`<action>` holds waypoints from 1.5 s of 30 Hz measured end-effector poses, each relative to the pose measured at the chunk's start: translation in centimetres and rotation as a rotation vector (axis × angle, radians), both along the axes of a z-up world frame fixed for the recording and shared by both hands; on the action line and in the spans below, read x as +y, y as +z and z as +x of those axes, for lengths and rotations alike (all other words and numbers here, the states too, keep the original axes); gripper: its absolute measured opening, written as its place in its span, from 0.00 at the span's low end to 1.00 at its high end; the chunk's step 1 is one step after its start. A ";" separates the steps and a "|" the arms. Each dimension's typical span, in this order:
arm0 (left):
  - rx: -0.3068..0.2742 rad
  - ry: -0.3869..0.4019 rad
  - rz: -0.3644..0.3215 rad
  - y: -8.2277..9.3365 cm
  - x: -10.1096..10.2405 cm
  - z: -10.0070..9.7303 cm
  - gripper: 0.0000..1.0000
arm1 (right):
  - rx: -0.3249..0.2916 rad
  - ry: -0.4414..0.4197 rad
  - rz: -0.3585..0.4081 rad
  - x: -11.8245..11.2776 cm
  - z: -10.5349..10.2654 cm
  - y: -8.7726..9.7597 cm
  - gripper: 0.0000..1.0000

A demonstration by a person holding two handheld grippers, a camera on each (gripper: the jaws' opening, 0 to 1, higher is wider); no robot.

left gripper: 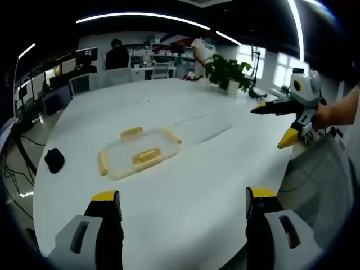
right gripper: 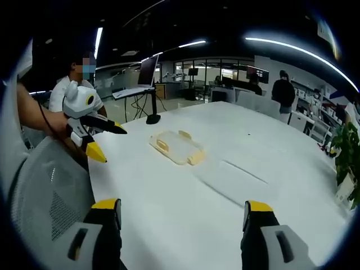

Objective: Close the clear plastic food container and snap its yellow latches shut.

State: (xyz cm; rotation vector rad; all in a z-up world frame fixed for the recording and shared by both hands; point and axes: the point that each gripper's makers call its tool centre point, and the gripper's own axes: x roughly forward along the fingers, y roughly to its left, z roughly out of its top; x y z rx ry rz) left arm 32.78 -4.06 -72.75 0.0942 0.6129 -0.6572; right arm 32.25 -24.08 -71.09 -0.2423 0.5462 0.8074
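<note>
We see the white table [left gripper: 185,185] carrying everything. The left gripper view adds a potted plant [left gripper: 229,73] at the far edge and a small dark object [left gripper: 54,159] near the table's left rim; the right gripper view instead gives a monitor on a stand [right gripper: 151,84] and a mesh chair back [right gripper: 48,197].

The clear plastic food container [left gripper: 138,153] lies flat mid-table, well apart from both grippers, lid resting on it, yellow latches [left gripper: 146,157] sticking out at its sides. In the left gripper view its long axis runs lower-left to upper-right.

We read no writing anywhere.

Left gripper [left gripper: 183,205]: jaws spread wide, nothing between them. Right gripper [right gripper: 183,205]: likewise released, empty, held over the table edge.
</note>
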 end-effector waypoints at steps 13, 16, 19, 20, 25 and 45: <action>0.000 -0.005 0.007 -0.1 0.5 0.8 0.89 | -0.002 0.015 -0.008 0.5 0.8 0.0 0.88; -0.001 -0.008 0.007 -0.2 0.5 1.0 0.89 | -0.001 0.012 -0.009 0.5 1.3 0.1 0.88; 0.000 -0.011 0.010 -0.3 0.6 1.2 0.89 | -0.006 0.013 -0.011 0.5 1.5 0.2 0.88; 0.000 -0.012 0.009 -0.3 0.7 1.2 0.88 | -0.007 0.014 -0.011 0.6 1.6 0.3 0.88; 0.001 -0.013 0.010 -0.3 0.8 1.4 0.88 | -0.007 0.021 -0.016 0.8 1.9 0.3 0.88; -0.009 -0.019 0.013 -0.2 1.0 2.6 0.87 | -0.014 0.050 -0.021 1.7 3.2 0.6 0.87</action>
